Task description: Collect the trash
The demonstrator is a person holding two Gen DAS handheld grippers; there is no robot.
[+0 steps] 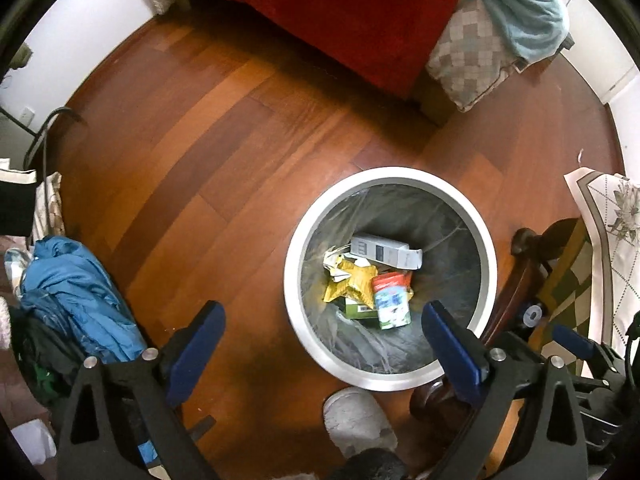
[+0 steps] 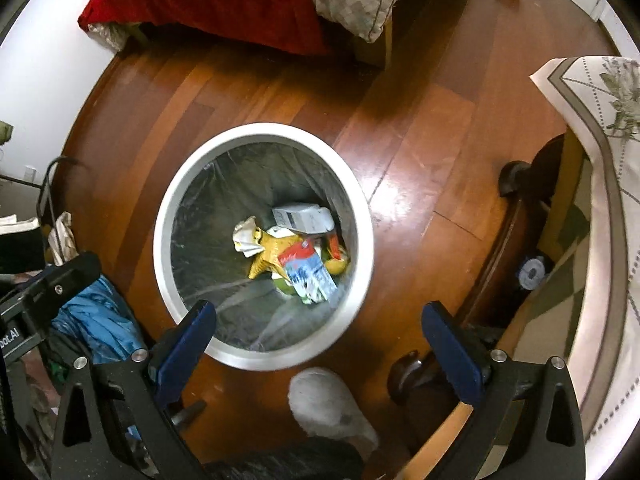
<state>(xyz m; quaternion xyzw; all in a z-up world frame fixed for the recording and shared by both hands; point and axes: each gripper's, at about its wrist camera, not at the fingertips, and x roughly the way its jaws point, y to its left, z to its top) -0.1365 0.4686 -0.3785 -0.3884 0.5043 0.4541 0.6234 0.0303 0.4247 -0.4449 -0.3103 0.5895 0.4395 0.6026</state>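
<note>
Round white-rimmed trash bin stands on glossy plank floor, lined with crinkled clear plastic. At bottom: grey carton at 12 o'clock, crumpled yellow wrapper centre, red-white pouch at 5 o'clock. Left gripper and right gripper hover above, blue-padded fingers spread wide, empty.

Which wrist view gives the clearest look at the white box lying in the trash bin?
The left wrist view: the white box lies with its whole long face showing, above the yellow wrapper. In the right wrist view the white box looks smaller and blurrier, and other trash in the bin hides its lower edge.
</note>
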